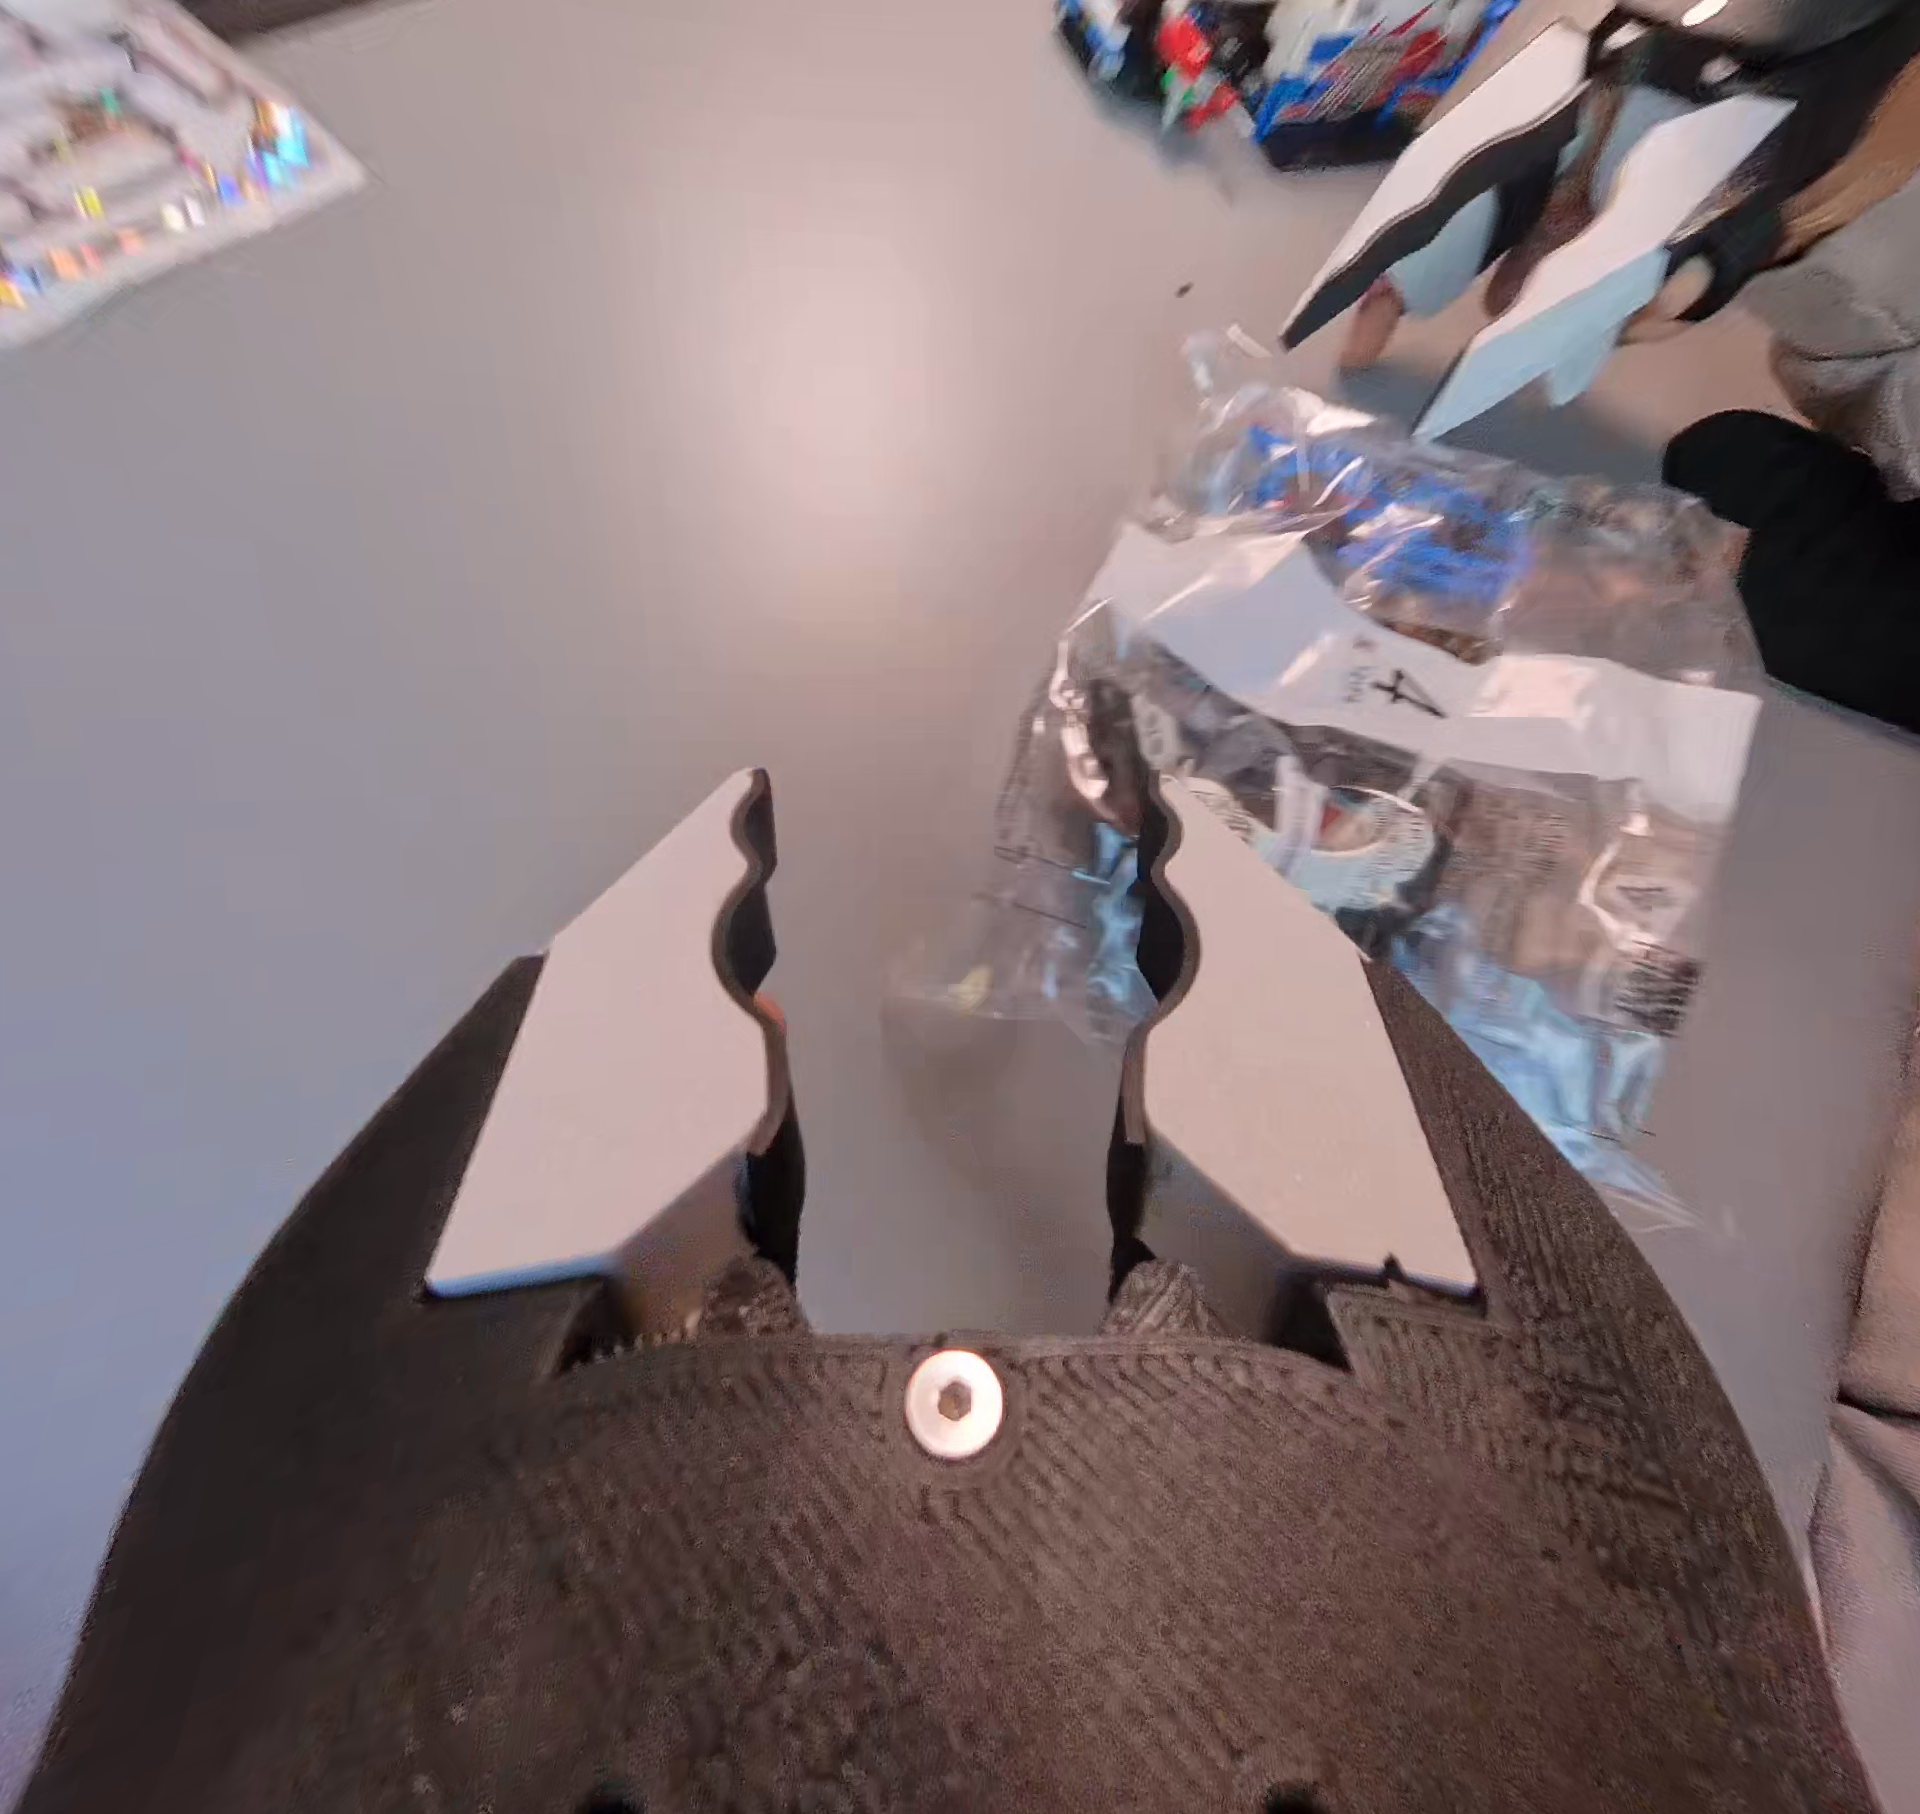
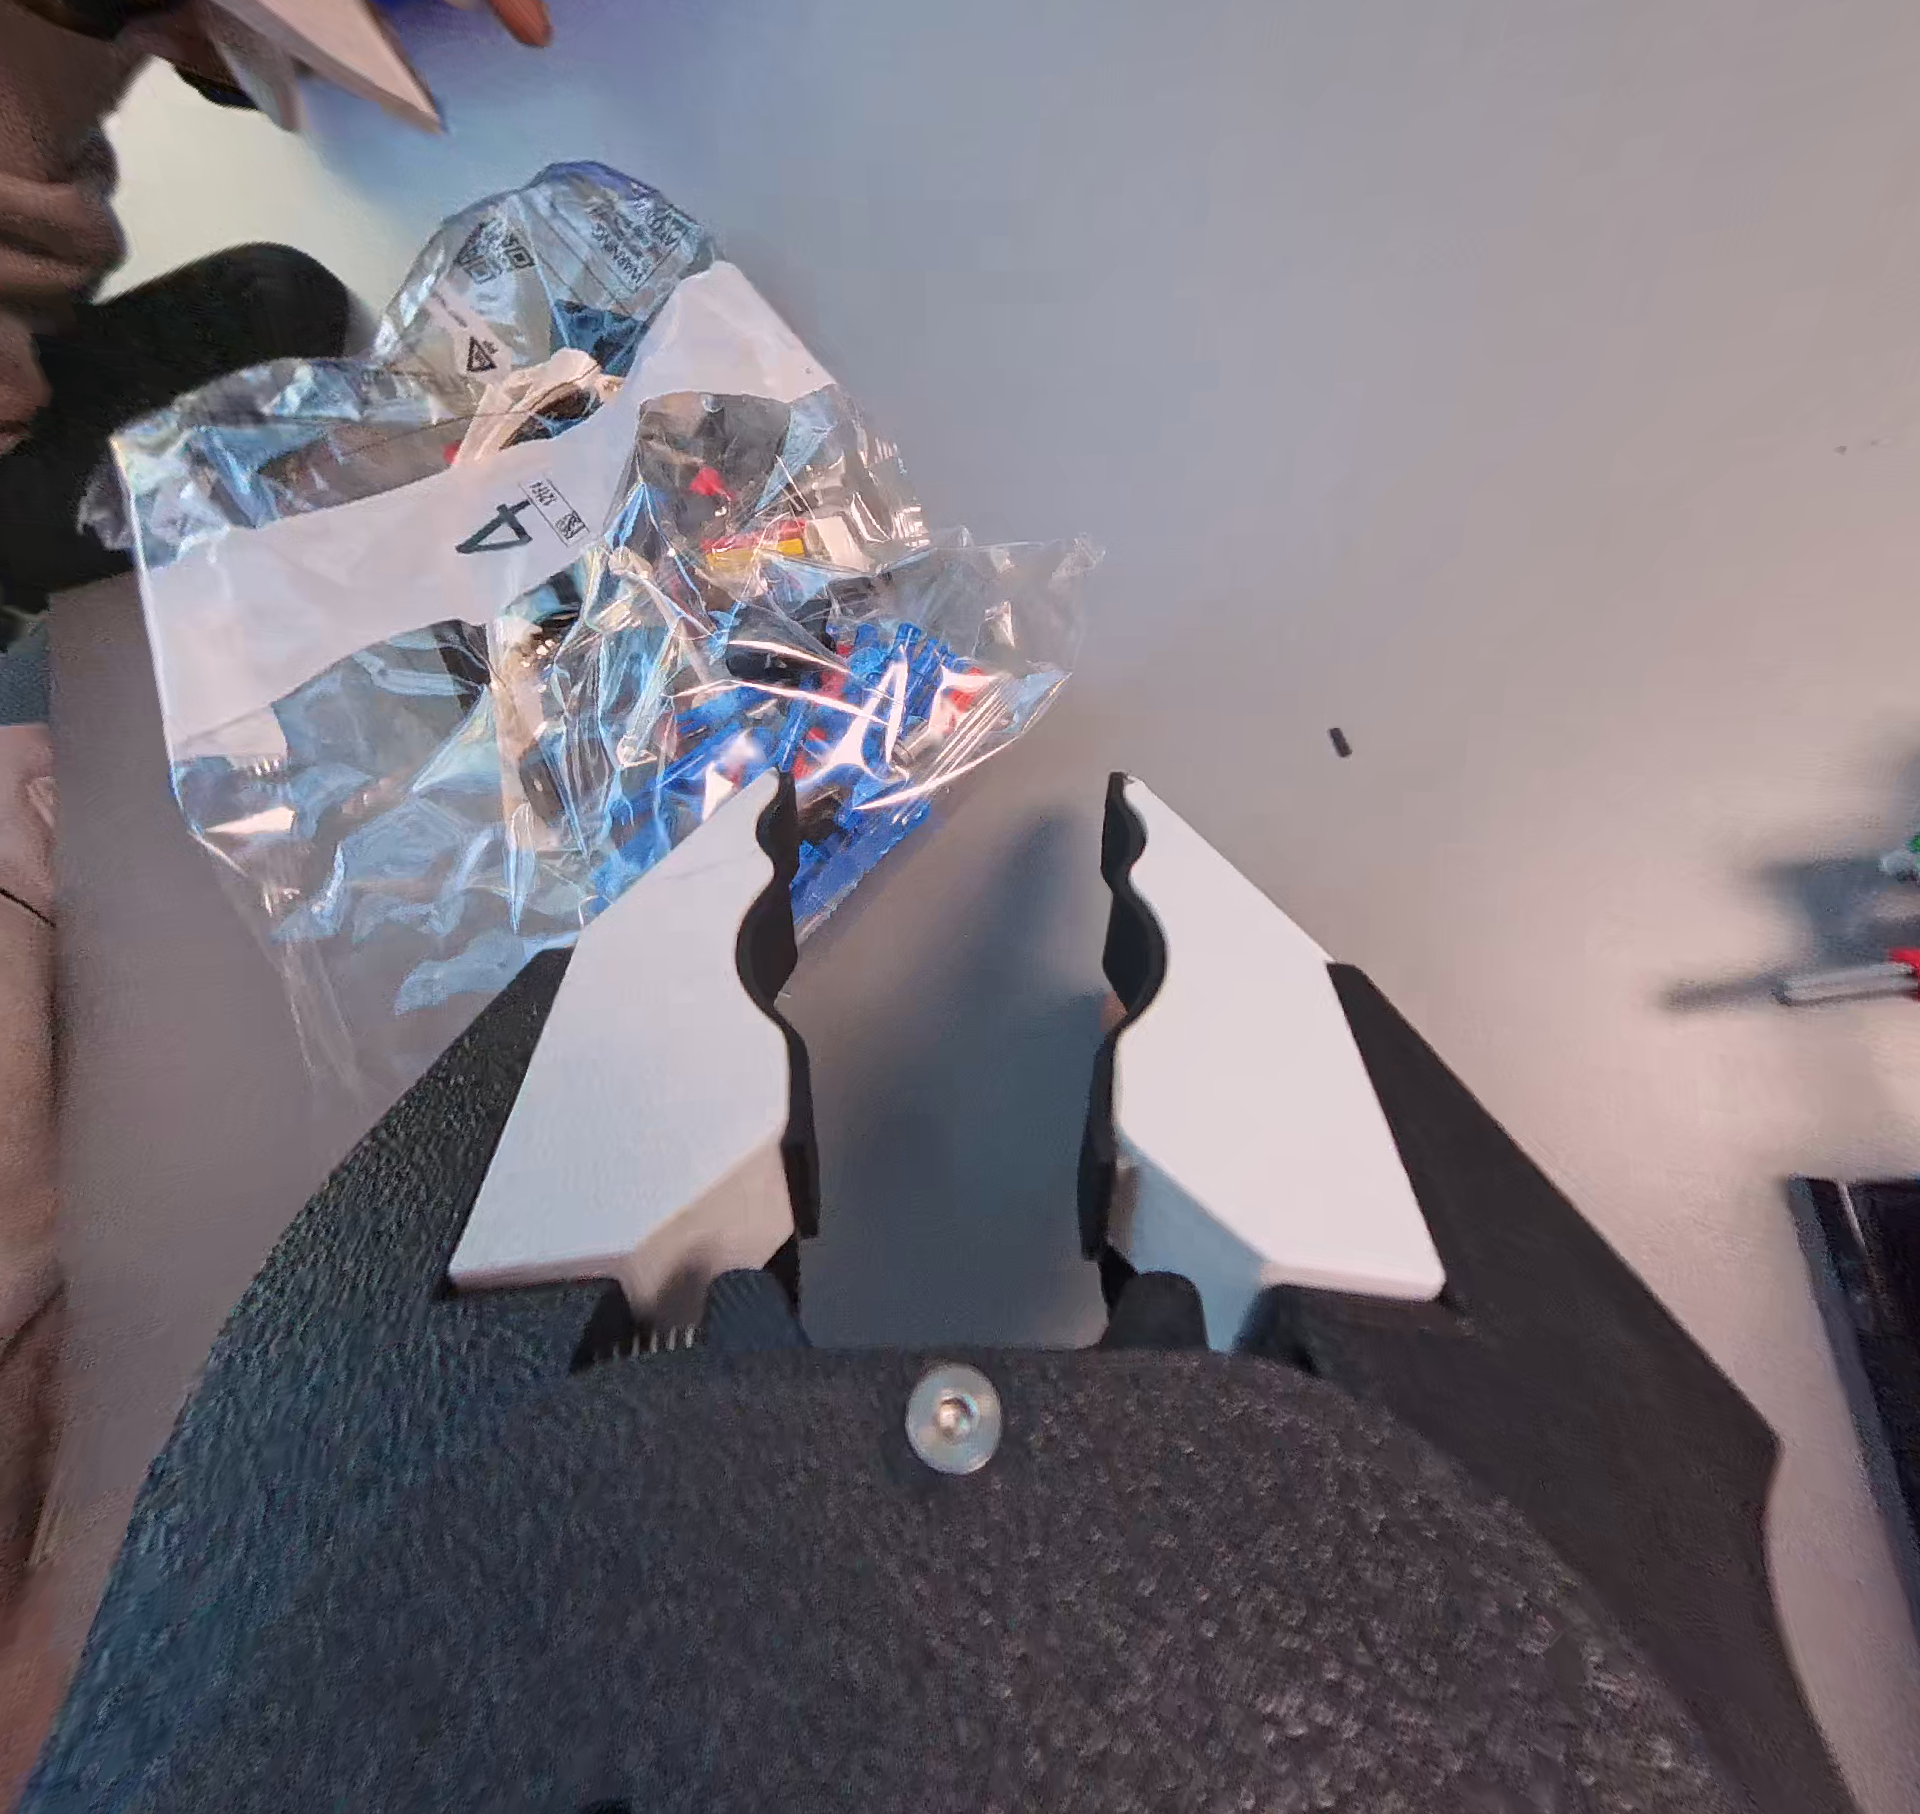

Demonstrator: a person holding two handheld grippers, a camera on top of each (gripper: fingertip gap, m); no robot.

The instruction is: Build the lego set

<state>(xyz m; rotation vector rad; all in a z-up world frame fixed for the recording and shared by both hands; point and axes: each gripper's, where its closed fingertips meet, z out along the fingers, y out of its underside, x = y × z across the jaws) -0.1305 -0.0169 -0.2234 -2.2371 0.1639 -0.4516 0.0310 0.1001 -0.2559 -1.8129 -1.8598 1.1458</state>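
A clear plastic bag [image 1: 1403, 725] with a white band holds blue, red and black lego pieces and lies on the grey table. My left gripper [image 1: 956, 808] is open and empty, just left of the bag, its right fingertip over the bag's edge. My right gripper [image 2: 951, 798] is open and empty, its left fingertip over the bag's [image 2: 571, 569] near corner. Each gripper also shows in the other's view: the right one [image 1: 1361, 382] beyond the bag, the left one [image 2: 525, 50] at the top left.
A partly built lego model [image 1: 1247, 29] stands at the far side. A printed sheet [image 1: 135, 164] lies far left. A dark sleeve [image 1: 1808, 559] rests beside the bag. A tiny black piece [image 2: 1338, 741] and loose lego parts [image 2: 1870, 933] lie to the right, near a dark tray edge [image 2: 1860, 1297].
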